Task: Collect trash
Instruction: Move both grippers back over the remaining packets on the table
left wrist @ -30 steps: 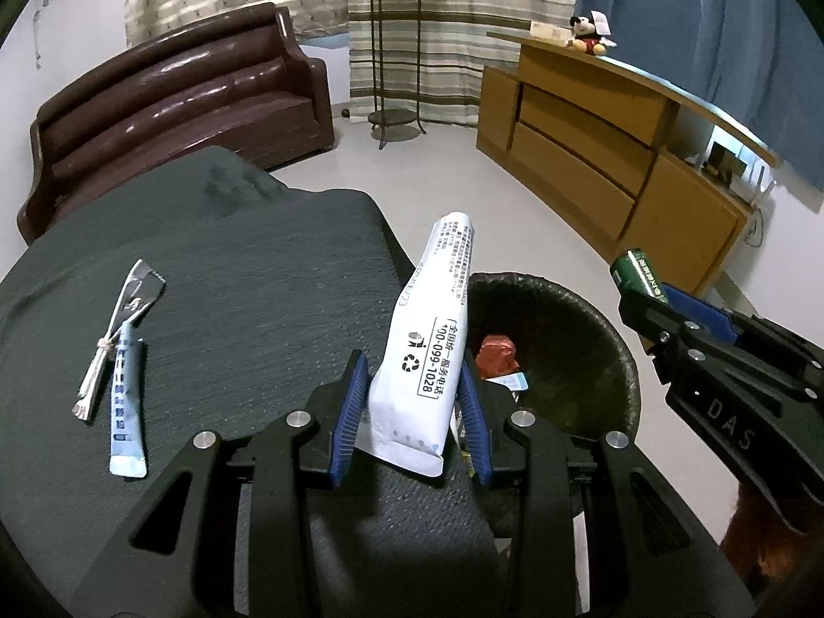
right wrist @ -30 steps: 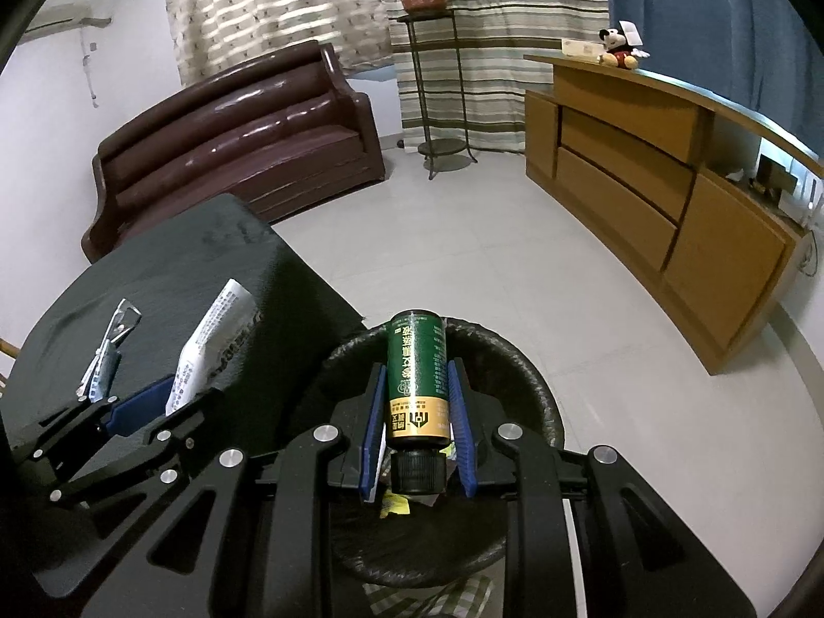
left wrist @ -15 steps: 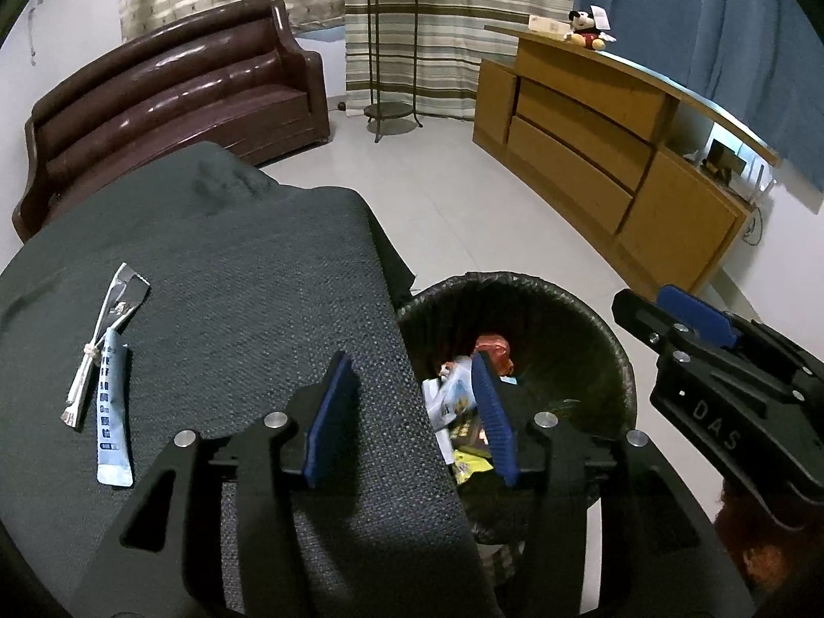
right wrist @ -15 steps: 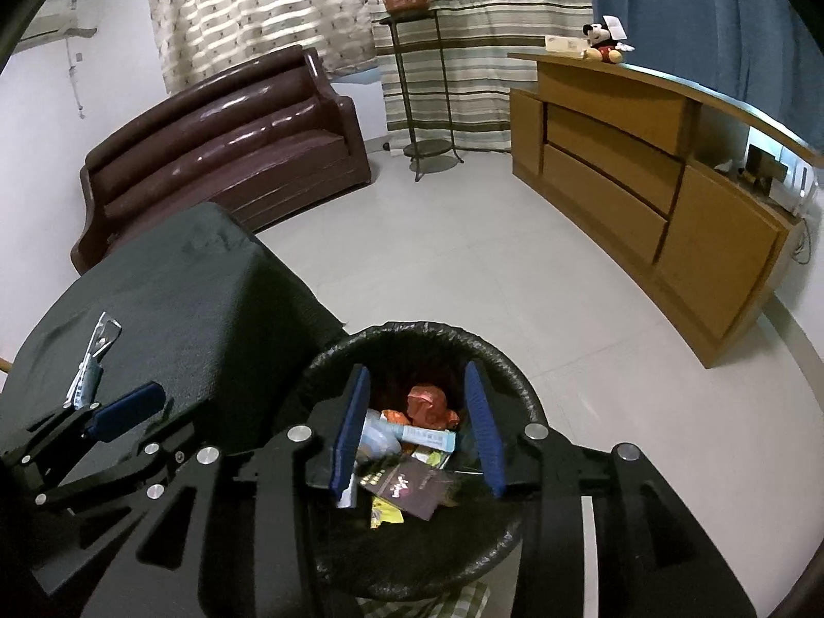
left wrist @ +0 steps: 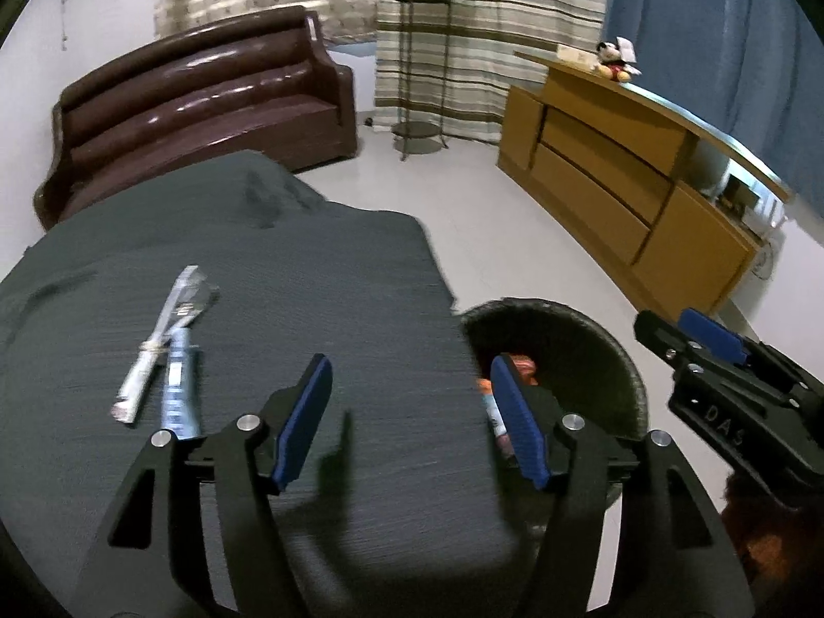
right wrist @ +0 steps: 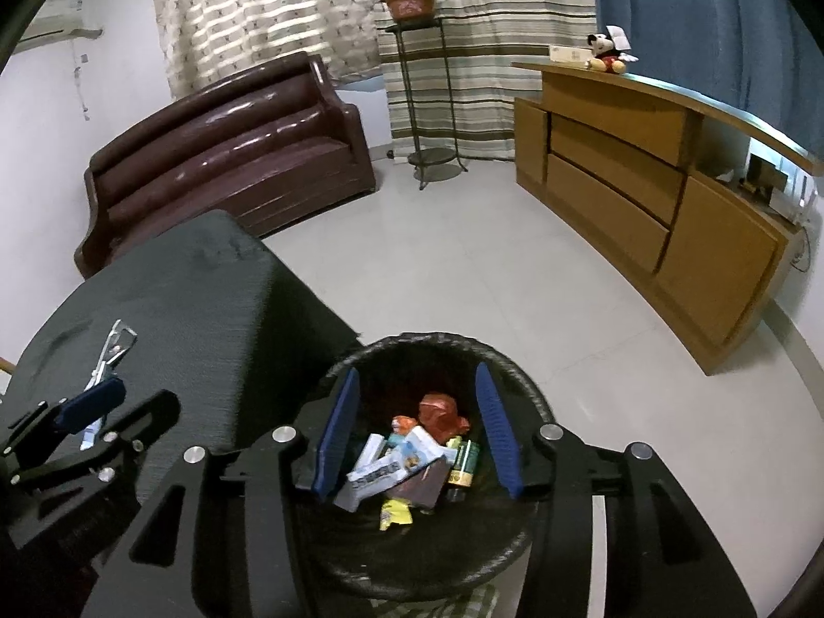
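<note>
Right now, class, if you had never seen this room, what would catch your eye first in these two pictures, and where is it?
The black trash bin on the floor, heaped with bright wrappers and a green bottle, sits right under the open right tool. Next, two thin packets lie together on the dark cloth-covered table, left of the open left tool. Behind, a glossy brown sofa stands against the wall.

Wrappers motion-blurred; bin partly hidden
</note>
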Motion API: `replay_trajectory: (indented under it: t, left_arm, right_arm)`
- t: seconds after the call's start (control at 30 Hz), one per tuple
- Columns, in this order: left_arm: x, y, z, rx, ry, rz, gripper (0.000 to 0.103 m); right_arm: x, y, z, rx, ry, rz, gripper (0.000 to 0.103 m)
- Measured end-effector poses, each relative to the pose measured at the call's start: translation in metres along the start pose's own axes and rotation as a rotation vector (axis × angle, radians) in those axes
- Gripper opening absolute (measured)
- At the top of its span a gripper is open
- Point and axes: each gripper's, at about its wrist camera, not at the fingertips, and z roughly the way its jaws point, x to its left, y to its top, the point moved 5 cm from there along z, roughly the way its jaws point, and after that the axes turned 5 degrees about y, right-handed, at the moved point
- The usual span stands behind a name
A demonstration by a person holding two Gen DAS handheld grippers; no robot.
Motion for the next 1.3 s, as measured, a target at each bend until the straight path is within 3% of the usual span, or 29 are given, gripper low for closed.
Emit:
replay_trajectory:
  t: [0.5, 0.8, 1.13, 1.3]
  left_arm:
    - [0.153, -0.015, -0.027, -0.008, 0.218, -0.186, 0.064]
    - [0.222, -0.034, -0.035, 0.012, 0.317, -0.261, 0.064]
    - [0.263, -0.052, -0.04, 0.033, 0.349, -0.311, 0.064]
    - [0.263, -0.053, -0.036, 0.036, 0.331, -0.314, 0.064]
  right_arm:
    - [0.108, 0.0, 0.009, 0.025, 0.162, -0.132, 0.048]
    - [0.183, -0.01, 0.024, 0.078, 0.261, -0.223, 0.048]
    - [0.225, -0.032, 0.042, 0.169, 0.279, -0.305, 0.048]
    - [0.232, -0.039, 0.048, 0.212, 0.273, -0.321, 0.036]
